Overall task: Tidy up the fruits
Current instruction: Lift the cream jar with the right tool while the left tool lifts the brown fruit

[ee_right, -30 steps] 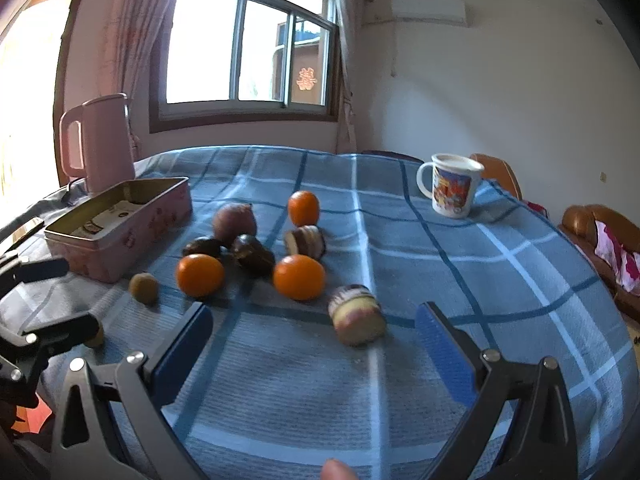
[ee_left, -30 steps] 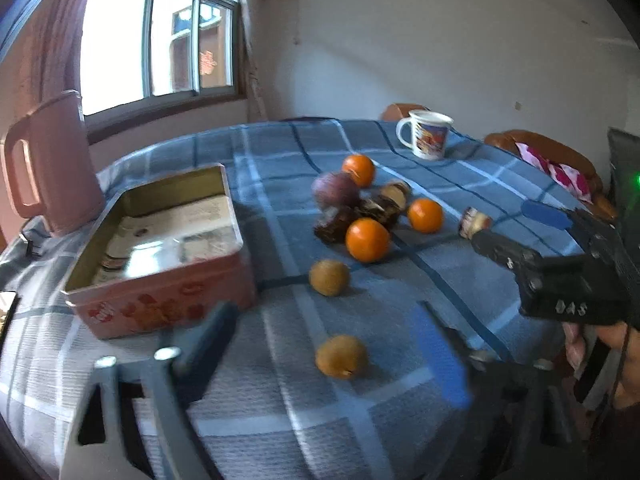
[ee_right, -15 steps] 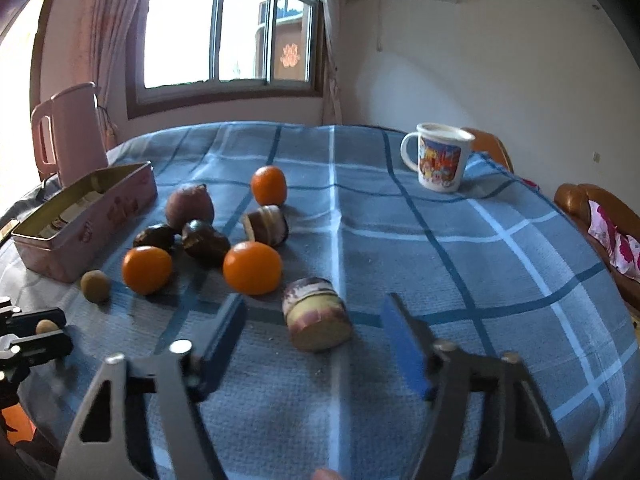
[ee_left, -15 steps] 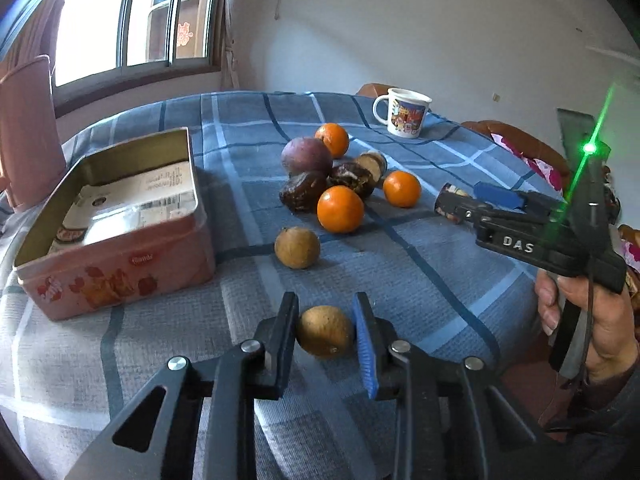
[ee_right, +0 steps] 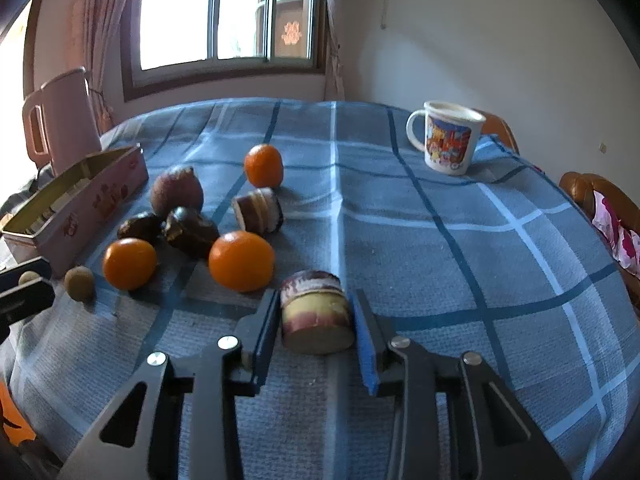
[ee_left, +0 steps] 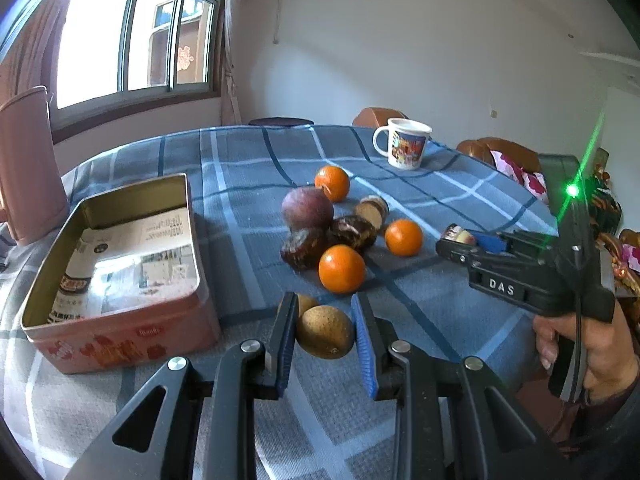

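Note:
My left gripper point(ee_left: 325, 334) is shut on a small brown round fruit point(ee_left: 325, 337) and holds it above the blue checked cloth. A second brown fruit point(ee_left: 306, 304) lies just behind it. My right gripper point(ee_right: 316, 322) is shut on a striped cake roll point(ee_right: 315, 316) that rests on the cloth. Three oranges point(ee_left: 342, 269) point(ee_left: 404, 237) point(ee_left: 332, 183), a purple round fruit point(ee_left: 307, 208), two dark chocolate cakes point(ee_left: 304, 248) and another cake roll point(ee_left: 372, 210) lie in a group mid-table. An open pink tin point(ee_left: 120, 328) stands to the left.
A white printed mug point(ee_right: 450, 138) stands at the far right of the table. A pink jug point(ee_right: 66, 120) stands at the far left behind the tin point(ee_right: 72, 208). Brown chairs stand past the right table edge. The right gripper's body point(ee_left: 520, 276) shows in the left wrist view.
My left gripper closed on the brown fruit and lifted it off the cloth. My right gripper moved forward and closed around the striped cake roll.

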Tool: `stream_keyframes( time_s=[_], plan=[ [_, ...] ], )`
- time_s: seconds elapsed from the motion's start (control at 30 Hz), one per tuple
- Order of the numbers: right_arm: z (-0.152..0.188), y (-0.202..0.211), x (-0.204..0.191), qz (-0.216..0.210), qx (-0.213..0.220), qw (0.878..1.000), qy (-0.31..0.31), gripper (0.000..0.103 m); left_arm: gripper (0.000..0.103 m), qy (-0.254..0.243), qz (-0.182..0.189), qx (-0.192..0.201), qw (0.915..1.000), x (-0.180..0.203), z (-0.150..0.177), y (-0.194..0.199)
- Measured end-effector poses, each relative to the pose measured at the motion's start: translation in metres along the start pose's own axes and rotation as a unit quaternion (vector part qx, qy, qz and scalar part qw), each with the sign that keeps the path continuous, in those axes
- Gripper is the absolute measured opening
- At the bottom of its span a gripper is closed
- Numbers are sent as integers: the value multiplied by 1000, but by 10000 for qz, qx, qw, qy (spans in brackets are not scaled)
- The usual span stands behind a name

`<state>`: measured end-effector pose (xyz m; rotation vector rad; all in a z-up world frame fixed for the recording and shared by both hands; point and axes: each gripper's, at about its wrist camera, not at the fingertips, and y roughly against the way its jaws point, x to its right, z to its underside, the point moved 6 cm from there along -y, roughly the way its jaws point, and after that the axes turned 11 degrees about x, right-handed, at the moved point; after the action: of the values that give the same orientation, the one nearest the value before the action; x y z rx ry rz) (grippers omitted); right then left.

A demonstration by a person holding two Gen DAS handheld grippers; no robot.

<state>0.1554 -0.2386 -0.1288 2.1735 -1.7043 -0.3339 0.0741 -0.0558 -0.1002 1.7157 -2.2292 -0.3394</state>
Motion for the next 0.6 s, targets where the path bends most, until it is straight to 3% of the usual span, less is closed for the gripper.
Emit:
stream_keyframes(
  time_s=[0.6],
  plan=[
    [-8, 19, -10, -304, 739, 9967, 151, 38, 29, -176, -126, 313, 9993, 5, -18, -6]
  ],
)
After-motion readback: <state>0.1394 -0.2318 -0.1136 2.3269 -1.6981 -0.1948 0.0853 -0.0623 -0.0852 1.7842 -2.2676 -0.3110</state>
